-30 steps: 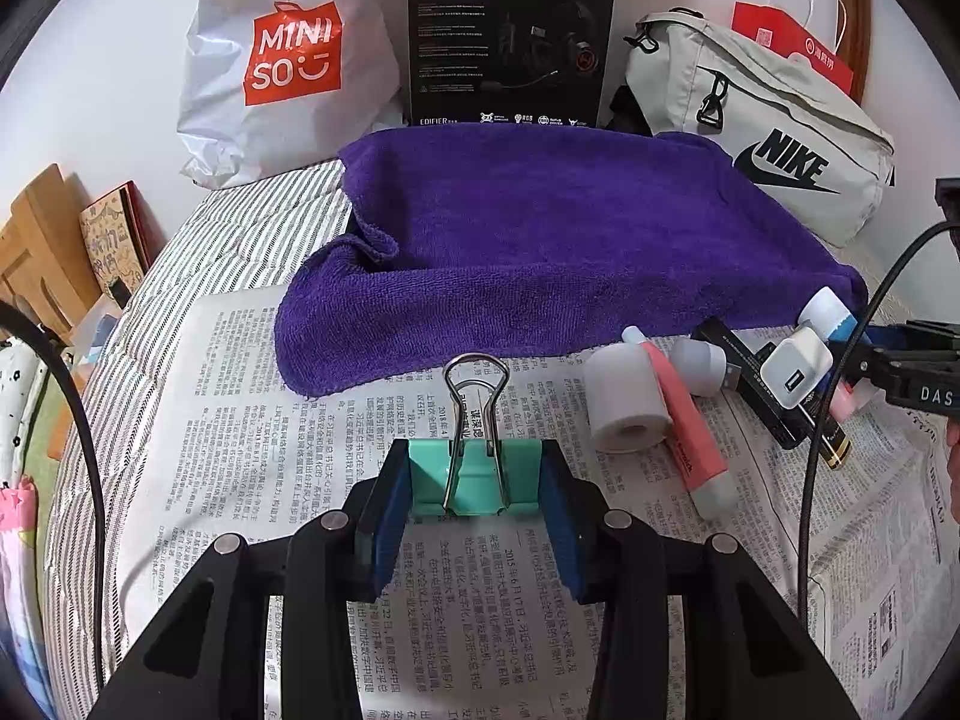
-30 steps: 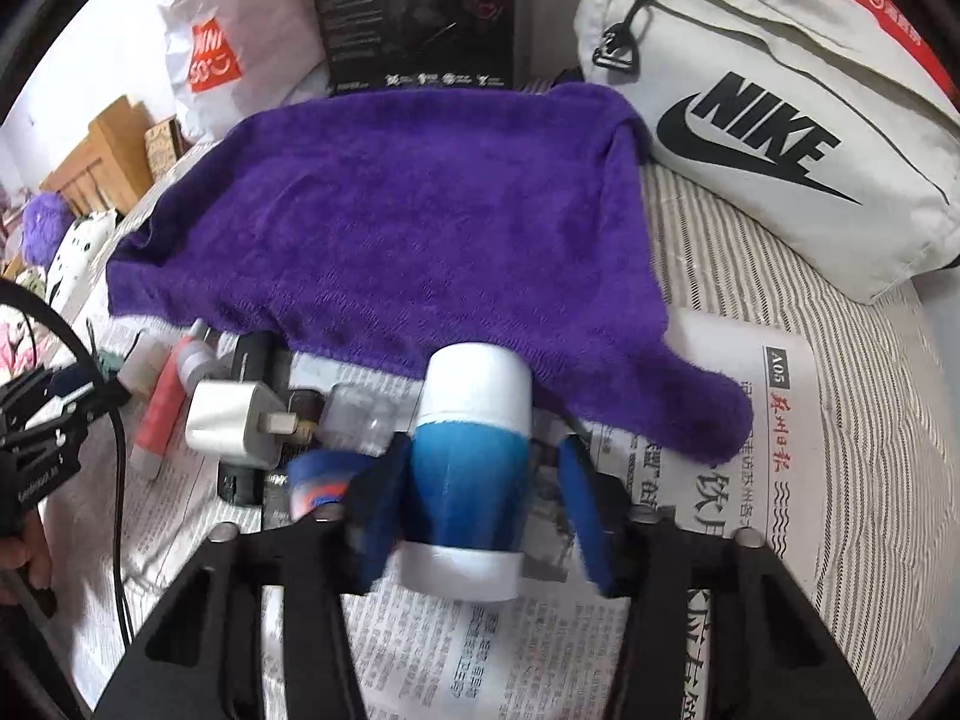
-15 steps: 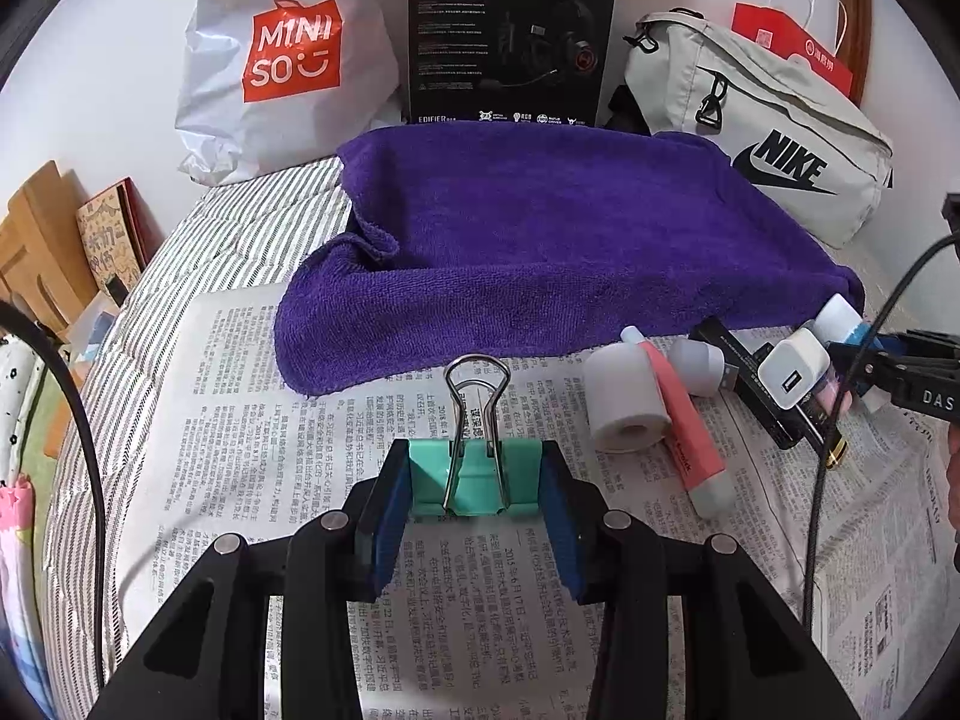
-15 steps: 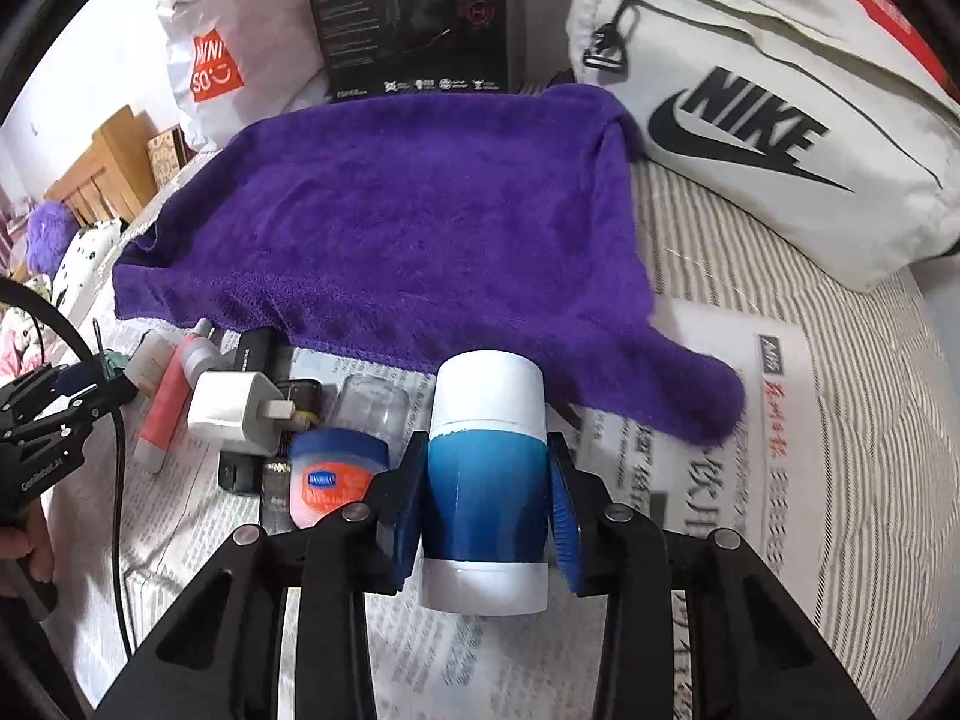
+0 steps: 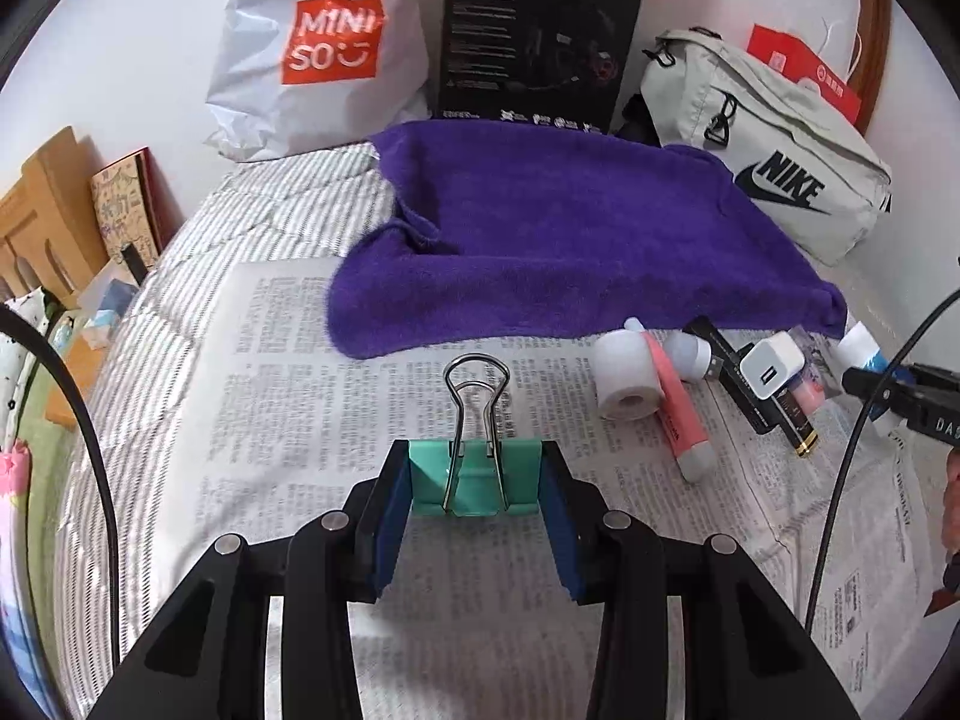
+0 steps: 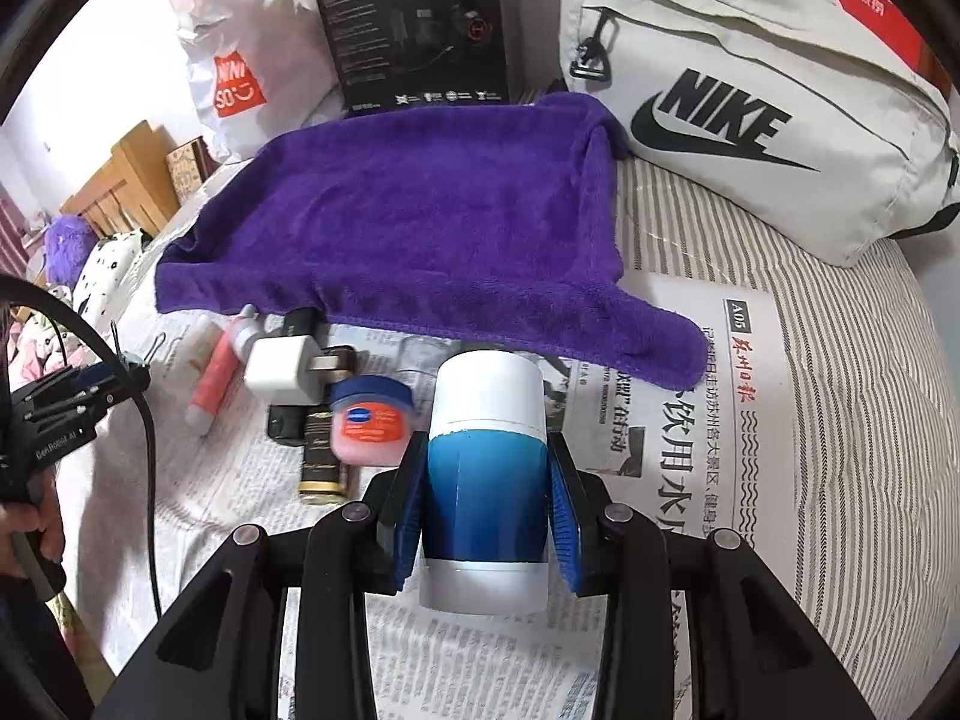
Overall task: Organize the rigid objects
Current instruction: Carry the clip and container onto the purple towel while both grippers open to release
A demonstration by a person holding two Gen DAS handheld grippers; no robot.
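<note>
**Both grippers loaded; purple towel lies straight ahead of each**

We find the left gripper [image 5: 477,483] clamped on a teal binder clip [image 5: 474,477], its blue pads pressing the clip's two sides, the wire handles standing up and pointing away from the camera. The right gripper [image 6: 487,501] has just been closing and now grips a blue bottle with a white cap [image 6: 487,462] across its body; the bottle's long axis runs forward along the fingers, cap end leading.

The relation that matters: the purple towel [image 5: 576,240] lies directly ahead of both grippers on the striped bed, beyond the newspaper [image 5: 288,390]. We judge it the likely set-down area, though nothing confirms that. The right gripper is the nearer; its bottle cap nearly overlaps the towel's front edge in the right wrist view.

The remaining items sit in a cluster at the towel's near edge: a white charger [image 6: 282,369], a pink tube [image 6: 210,378], a small blue-lidded jar [image 6: 369,423], a white roll [image 5: 624,372].

Limits: we cannot tell whether either held object clears the newspaper. A clear item behind the bottle is largely hidden. Dark items under the charger are not identifiable.
</note>
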